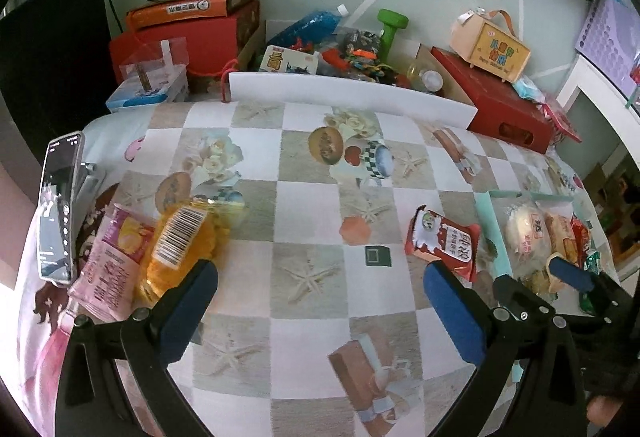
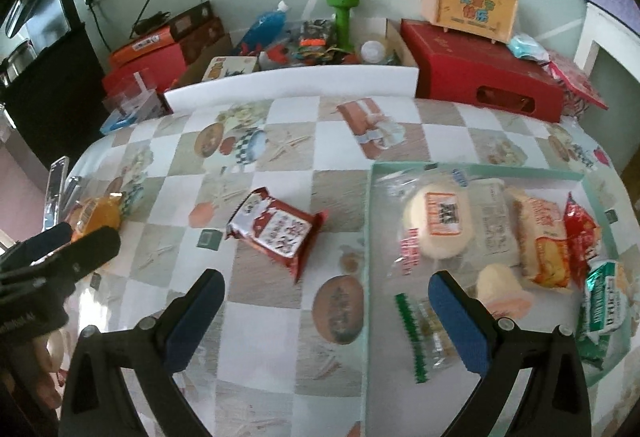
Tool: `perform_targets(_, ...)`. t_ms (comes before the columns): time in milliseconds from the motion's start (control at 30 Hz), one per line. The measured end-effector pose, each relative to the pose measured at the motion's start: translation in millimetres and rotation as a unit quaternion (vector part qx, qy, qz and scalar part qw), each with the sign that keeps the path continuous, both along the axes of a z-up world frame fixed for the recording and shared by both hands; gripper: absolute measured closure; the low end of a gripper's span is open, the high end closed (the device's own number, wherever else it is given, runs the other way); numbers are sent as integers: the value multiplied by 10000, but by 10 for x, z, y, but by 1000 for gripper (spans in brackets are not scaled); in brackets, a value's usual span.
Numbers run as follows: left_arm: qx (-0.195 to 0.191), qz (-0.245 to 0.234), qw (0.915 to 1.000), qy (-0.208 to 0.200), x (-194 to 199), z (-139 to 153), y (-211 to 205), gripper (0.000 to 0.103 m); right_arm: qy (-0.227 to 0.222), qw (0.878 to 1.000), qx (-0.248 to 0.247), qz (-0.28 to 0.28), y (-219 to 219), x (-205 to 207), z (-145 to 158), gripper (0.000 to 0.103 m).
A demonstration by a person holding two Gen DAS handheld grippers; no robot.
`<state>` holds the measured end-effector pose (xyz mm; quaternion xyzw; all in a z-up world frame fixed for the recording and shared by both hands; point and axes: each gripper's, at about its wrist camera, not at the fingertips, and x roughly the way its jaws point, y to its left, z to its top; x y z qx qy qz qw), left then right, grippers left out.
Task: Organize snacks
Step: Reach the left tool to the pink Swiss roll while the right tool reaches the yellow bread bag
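Both sets of fingers spread wide, gripping nothing. Left gripper [image 1: 318, 295] over bare checkered table [image 1: 308, 205]; left pad just beside orange snack bag [image 1: 182, 245], contact unclear, pink packet [image 1: 110, 269] alongside. Right gripper [image 2: 326, 315] straddling mint tray [image 2: 370, 173] edge, right pad over the tray by green-edged clear packet [image 2: 420, 329]. Red snack packet [image 2: 278, 233] loose on table between both grippers.
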<state>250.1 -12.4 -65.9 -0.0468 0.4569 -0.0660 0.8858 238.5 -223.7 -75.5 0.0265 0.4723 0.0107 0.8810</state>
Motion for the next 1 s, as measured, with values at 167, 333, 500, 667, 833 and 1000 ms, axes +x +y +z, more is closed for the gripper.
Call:
perform_targets(167, -69, 67, 9999, 47, 53, -7, 218, 1, 102, 9999, 29, 98, 124, 8, -63, 0)
perform_targets(333, -63, 227, 9997, 68, 95, -34, 472, 1, 143, 9997, -89, 191, 225, 3, -102, 0)
perform_targets(500, 72, 422, 9991, 41, 145, -44, 715, 11, 178, 9994, -162, 264, 296, -2, -130, 0)
perform_targets(667, 60, 711, 9974, 81, 172, -78, 997, 20, 212, 9991, -221, 310, 340, 0, -160, 0)
perform_targets(833, -17, 1061, 9943, 106, 157, -114, 1250, 31, 242, 9988, -247, 345, 359, 4, -178, 0)
perform_targets(1000, 108, 1241, 9918, 283, 180, -263, 1363, 31, 271, 9987, -249, 361, 360, 1, -188, 0)
